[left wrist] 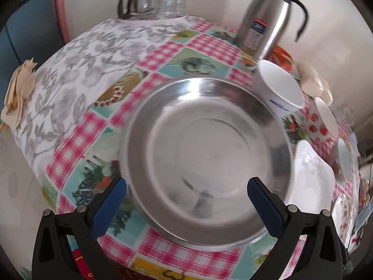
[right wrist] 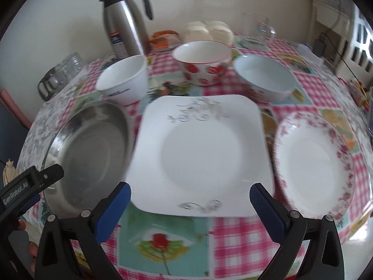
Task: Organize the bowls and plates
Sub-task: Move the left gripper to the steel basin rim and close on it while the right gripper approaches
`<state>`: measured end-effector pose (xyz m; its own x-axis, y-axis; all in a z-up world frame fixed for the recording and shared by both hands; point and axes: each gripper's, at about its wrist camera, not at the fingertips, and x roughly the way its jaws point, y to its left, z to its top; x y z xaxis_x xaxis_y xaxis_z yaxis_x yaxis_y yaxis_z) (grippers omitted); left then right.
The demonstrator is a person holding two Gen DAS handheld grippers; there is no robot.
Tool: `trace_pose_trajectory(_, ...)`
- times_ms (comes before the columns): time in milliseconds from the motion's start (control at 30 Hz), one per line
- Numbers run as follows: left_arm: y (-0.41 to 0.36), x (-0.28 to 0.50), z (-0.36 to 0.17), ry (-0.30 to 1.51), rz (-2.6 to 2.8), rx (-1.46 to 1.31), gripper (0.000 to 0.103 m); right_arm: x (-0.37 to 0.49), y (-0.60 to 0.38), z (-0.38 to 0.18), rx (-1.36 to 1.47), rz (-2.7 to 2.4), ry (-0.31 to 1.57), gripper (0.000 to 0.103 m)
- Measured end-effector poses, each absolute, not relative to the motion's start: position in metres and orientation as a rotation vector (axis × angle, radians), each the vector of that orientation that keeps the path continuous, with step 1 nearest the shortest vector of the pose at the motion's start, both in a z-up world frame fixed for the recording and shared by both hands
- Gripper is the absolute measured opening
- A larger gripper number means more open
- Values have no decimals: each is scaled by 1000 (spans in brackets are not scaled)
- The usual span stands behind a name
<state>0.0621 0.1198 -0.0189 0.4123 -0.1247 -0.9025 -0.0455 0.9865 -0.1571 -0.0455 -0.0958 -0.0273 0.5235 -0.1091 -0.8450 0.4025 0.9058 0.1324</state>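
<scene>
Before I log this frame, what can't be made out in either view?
- Label print on the steel flask: too small and blurred in both views.
- Lettering on the white bowl: motion-blurred.
- Cream items behind the rose bowl: blurred and partly hidden by it, kind unclear.
- Round floral plate: mostly cut off at the left view's edge.
- Left claw and right claw: open; whether their pads touch the table cannot be told.

Each gripper is built from 2 black plastic arms with triangular cut-outs, each fitted with round silver pivot pins. The left gripper (left wrist: 186, 186) and right gripper (right wrist: 190, 191) carry blue fingers (right wrist: 265, 206) with a fine textured grip surface. White "GenRobot.AI" lettering is printed on the left gripper's black housing in the right wrist view.
</scene>
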Motion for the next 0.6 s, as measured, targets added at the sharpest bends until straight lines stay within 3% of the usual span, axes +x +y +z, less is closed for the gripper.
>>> trace_pose_trajectory(200, 150, 74, -33, 1174, -7, -256, 103, -28, -82, -40, 336, -259, 999, 101)
trace_pose_trajectory(467, 169, 83, -46, 1160, 28, -326, 103, -8, -68, -43, 300, -191, 982, 86)
trace_pose_trajectory(600, 166, 86, -48, 1163, -6, -335, 103, 1, -68, -44, 288, -185, 975, 84)
